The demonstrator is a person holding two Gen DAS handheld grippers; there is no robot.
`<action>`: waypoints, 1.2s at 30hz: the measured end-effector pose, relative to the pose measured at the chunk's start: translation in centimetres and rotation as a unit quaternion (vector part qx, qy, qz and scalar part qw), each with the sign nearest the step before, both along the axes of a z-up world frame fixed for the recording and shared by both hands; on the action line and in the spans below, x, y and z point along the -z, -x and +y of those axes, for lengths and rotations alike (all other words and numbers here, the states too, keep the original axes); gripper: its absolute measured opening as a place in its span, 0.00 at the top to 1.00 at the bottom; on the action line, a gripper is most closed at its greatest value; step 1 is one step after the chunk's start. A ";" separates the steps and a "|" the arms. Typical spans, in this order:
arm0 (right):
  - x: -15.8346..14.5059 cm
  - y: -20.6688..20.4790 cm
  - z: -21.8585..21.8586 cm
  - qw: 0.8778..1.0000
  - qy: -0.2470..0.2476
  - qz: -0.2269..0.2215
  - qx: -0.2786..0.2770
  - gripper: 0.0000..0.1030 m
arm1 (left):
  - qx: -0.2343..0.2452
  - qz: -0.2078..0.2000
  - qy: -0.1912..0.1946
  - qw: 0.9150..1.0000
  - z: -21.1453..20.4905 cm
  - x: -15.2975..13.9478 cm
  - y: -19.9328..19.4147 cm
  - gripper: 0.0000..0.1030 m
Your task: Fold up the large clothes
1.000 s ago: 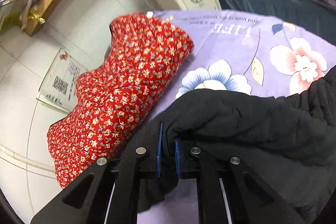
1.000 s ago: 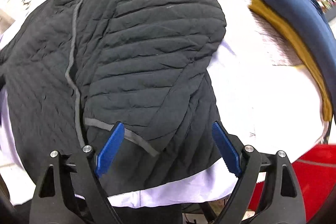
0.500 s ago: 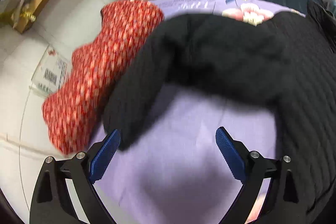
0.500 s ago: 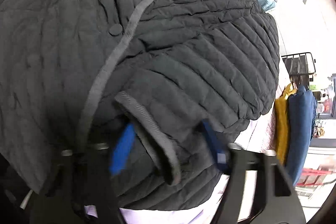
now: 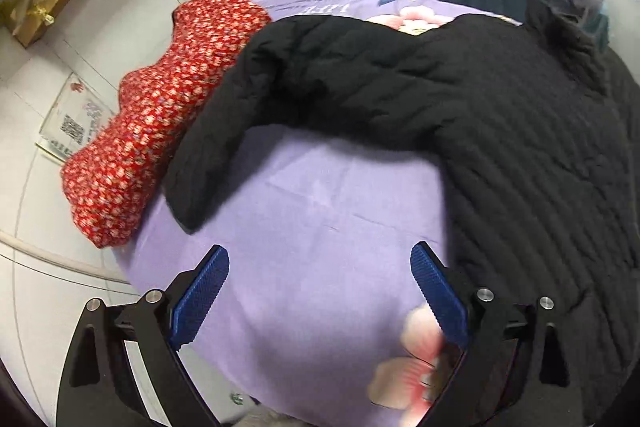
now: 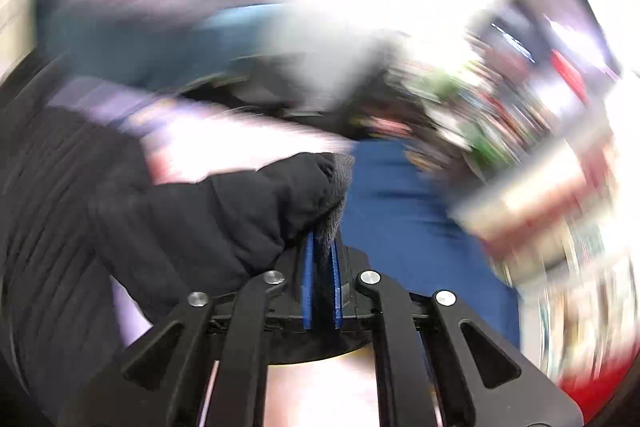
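stage: early, sleeves only | black quilted jacket [image 5: 520, 147] spread on lilac floral table cover [image 5: 320, 247], one sleeve near table's left edge | left gripper [image 5: 320, 291] fingers apart, empty | right gripper [image 6: 320, 267] fingers clamped on grey-trimmed cuff [image 6: 334, 203] | left: body folds

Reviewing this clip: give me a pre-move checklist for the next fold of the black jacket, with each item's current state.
1. Right gripper clamped on the black jacket, at the cuff: ok.
2. Left gripper open and empty: ok.
3. Left sleeve lying flat: not ok, it drapes over the red floral garment.
4. Purple sheet bare for folding: ok.
5. Right side surroundings: cannot tell, view is blurred.
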State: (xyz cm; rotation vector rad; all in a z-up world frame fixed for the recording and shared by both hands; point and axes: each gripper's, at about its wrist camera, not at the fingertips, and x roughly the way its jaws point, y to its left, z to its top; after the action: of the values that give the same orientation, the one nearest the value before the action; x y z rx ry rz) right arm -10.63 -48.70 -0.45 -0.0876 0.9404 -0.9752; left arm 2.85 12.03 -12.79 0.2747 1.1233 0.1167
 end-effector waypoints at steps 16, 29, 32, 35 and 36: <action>12.0 3.6 5.5 0.916 -0.353 -0.052 -0.183 0.14 | -0.070 0.096 0.169 0.978 4.1 3.7 6.9 0.12; 23.7 12.5 16.0 0.823 -0.547 0.064 -0.140 0.30 | 0.006 0.180 0.252 0.951 -2.8 9.7 10.2 0.12; 24.5 12.7 15.2 0.820 -0.559 0.056 -0.110 0.39 | 0.002 0.189 0.266 0.945 -4.3 10.2 9.4 0.28; 24.3 12.9 14.9 0.814 -0.569 0.045 -0.109 0.74 | 0.037 0.200 0.251 0.946 -6.1 10.0 8.7 0.48; 23.9 13.2 15.1 0.811 -0.573 0.030 -0.119 0.79 | 0.047 0.204 0.242 0.947 -6.5 9.9 8.6 0.54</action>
State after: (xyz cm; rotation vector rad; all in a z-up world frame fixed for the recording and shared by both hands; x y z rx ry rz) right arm -23.81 -33.59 -24.33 0.7769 1.4043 -0.0513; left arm -5.76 5.49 -22.73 -0.0949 1.5048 -0.3148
